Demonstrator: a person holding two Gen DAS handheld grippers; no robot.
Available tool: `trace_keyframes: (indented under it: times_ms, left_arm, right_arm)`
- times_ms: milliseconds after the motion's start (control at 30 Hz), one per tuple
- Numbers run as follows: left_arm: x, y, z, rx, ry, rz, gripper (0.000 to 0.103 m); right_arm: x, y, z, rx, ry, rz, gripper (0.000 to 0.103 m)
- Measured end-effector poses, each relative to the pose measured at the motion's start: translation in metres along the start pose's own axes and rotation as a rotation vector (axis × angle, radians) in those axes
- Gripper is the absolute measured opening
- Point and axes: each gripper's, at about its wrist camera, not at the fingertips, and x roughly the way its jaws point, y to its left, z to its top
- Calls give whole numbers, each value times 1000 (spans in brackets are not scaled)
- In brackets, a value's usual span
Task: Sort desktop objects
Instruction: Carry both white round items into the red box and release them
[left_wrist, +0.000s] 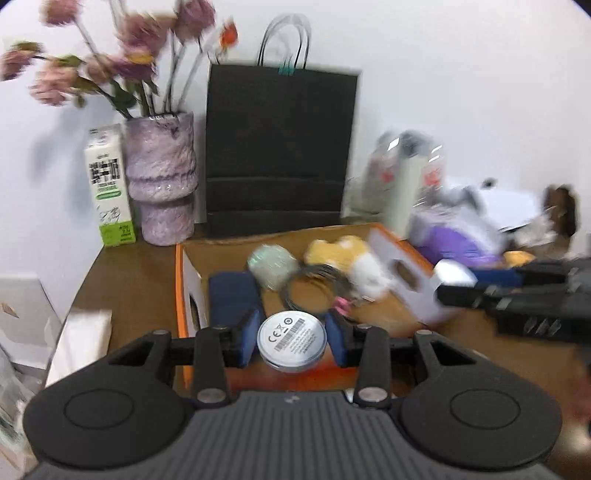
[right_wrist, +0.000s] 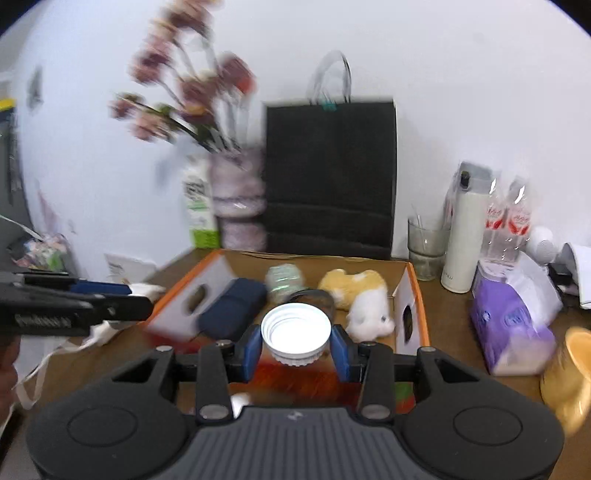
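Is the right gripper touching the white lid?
Touching. The right wrist view shows both blue pads of the right gripper pressed against the white lid.

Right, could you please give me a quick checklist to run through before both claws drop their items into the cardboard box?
1. Left claw grips the silver disc between both pads: ok.
2. Right claw grips the white ribbed lid: ok.
3. Cardboard box open on top: ok.
4. Free floor space in the box, among the navy pouch, plush toy and coiled cable: cannot tell, blurred.
5. Claws apart from each other: ok.
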Motion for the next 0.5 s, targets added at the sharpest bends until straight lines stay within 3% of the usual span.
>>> trace_keyframes:
  times_ms: [133,267,333,367,433,500]
  left_arm:
    - [98,0,28,34,113,56,40]
    - [161,14,24,-17,195,119,41]
    - [174,26,25,-67,246,93,44]
    - [172,32,27,-107,234,72,45]
    - [161,42,31,-152,181,71,64]
    - [152,49,35,-157,164,66,71]
  right_arm:
    - [89,-22,45,82,151,85,39]
    - [168,-21,50,93,287,81,41]
    - [193,-25,45,120,328,60,40]
    - [201,-28,42,143,340,58,41]
    - [205,-34,38,198,339,69,46]
    - [201,-37,36,226,325,90,49]
